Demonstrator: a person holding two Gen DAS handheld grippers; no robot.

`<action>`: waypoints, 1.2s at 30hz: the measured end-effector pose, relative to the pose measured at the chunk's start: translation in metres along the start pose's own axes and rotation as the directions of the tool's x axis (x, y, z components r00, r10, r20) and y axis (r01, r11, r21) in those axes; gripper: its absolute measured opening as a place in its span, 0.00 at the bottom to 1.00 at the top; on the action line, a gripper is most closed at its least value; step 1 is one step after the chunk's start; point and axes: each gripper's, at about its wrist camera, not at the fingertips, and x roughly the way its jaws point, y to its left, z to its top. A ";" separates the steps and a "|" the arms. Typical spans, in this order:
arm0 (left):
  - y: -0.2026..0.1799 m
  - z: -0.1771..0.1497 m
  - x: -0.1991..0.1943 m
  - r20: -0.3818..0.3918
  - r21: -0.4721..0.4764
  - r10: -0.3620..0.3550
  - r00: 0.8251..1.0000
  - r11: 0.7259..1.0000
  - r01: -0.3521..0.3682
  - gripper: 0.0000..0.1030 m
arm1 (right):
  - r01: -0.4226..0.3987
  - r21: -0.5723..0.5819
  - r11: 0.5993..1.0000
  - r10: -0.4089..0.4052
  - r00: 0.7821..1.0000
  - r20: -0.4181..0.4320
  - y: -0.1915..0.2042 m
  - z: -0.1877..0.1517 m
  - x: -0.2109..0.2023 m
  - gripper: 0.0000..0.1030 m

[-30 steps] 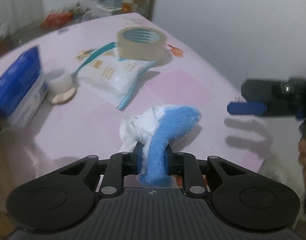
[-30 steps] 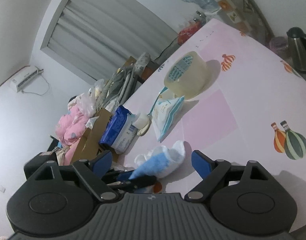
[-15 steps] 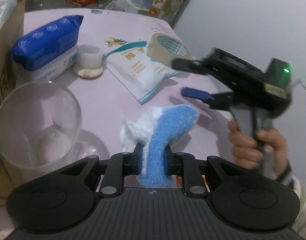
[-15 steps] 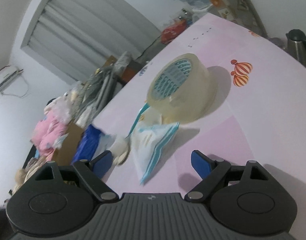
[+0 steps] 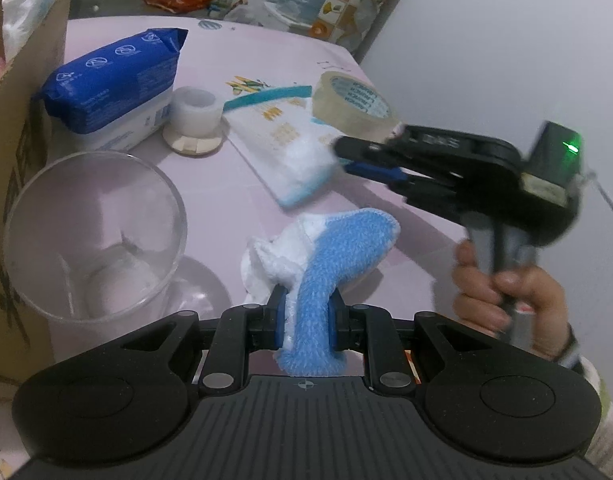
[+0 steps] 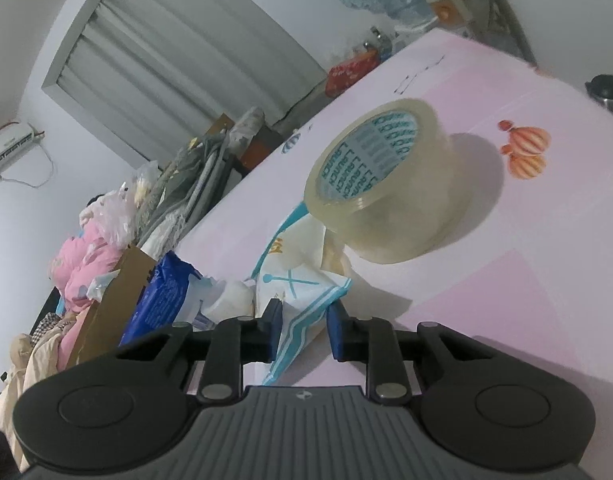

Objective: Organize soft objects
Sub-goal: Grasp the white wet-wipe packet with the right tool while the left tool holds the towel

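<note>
Clearly clamped: left gripper (image 5: 305, 317), both pads pressed against the blue band of a blue-and-white sock (image 5: 326, 256), toe end sagging forward onto the pink tablecloth (image 5: 234, 208). Bunched white fabric of the same sock just left of the blue part, next to the left pad.

Nearly closed as well: right gripper (image 6: 304, 330), blue pads narrowed around the corner of a white pouch with teal trim (image 6: 302, 280); firm pinch or loose touch, hard to say from the wrist view. From the left wrist view, seen reaching across to the near end of that pouch (image 5: 290, 152), blurred, with a green light on its housing and the right hand (image 5: 510, 292) wrapped around the handle.

Taking the roll of clear packing tape (image 6: 386, 180) as landmark: lying on its side, resting on the far end of the pouch. Left of the tape in the left wrist view (image 5: 352, 100), a small white roll on a round coaster (image 5: 194, 116), then a blue-and-white wipes pack (image 5: 114, 88) touching it. Nearer than the pack, an upright clear glass cup (image 5: 94, 232), with a cardboard box (image 5: 26, 92) along the left edge. Beyond the tape, an orange balloon print (image 6: 524, 152) on the cloth.
</note>
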 end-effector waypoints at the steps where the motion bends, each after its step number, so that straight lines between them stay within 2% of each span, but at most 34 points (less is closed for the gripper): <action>1: -0.001 0.000 0.000 0.001 0.000 0.005 1.000 1.000 -0.005 0.18 | 0.002 0.000 1.000 -0.002 1.000 0.008 0.000 0.000 -0.006 0.44; 6: -0.002 -0.002 -0.005 0.008 -0.014 0.009 1.000 1.000 -0.009 0.18 | 0.030 -0.006 1.000 -0.030 0.999 0.034 -0.004 -0.010 -0.046 0.44; 12: -0.003 -0.006 -0.007 0.011 -0.033 0.003 1.000 0.999 -0.003 0.18 | 0.062 0.043 0.997 -0.063 0.997 0.033 -0.017 -0.044 -0.100 0.44; 15: 0.001 -0.006 -0.007 0.013 -0.053 0.006 1.000 0.999 -0.005 0.18 | 0.053 0.083 0.995 -0.054 0.999 0.007 -0.025 -0.065 -0.120 0.44; 19: 0.002 -0.005 -0.002 0.008 -0.077 0.012 1.000 0.997 -0.011 0.18 | 0.017 0.081 0.997 -0.012 0.998 -0.056 -0.028 -0.089 -0.131 0.46; 21: 0.002 -0.005 0.002 -0.004 -0.092 0.011 1.000 0.996 -0.011 0.18 | 0.023 0.046 0.999 -0.020 0.998 -0.067 -0.024 -0.092 -0.137 0.53; 23: 0.002 -0.005 0.004 -0.005 -0.097 0.016 1.000 0.995 -0.016 0.18 | 0.026 -0.002 1.000 -0.026 0.998 -0.052 -0.018 -0.092 -0.148 0.75; 25: 0.002 -0.004 0.006 -0.007 -0.100 0.019 1.000 0.995 -0.020 0.18 | 0.021 -0.058 0.998 -0.022 1.000 -0.011 -0.011 -0.087 -0.162 0.80; 28: 0.002 -0.003 0.007 -0.009 -0.107 0.022 1.000 0.994 -0.023 0.18 | 0.020 -0.097 0.995 -0.018 1.000 0.021 -0.006 -0.074 -0.175 0.80; 30: 0.002 -0.003 0.008 -0.011 -0.114 0.020 1.000 0.993 -0.021 0.18 | 0.020 -0.089 0.996 -0.017 0.999 0.041 -0.008 -0.065 -0.174 0.80; 32: 0.003 -0.004 0.009 -0.013 -0.121 0.018 1.000 0.992 -0.020 0.18 | 0.039 -0.080 0.996 -0.037 0.999 0.027 -0.011 -0.054 -0.161 0.80; 36: 0.003 -0.004 0.011 -0.013 -0.125 0.012 1.000 0.992 -0.014 0.19 | 0.087 -0.054 0.995 -0.091 0.993 -0.080 -0.020 -0.047 -0.117 0.80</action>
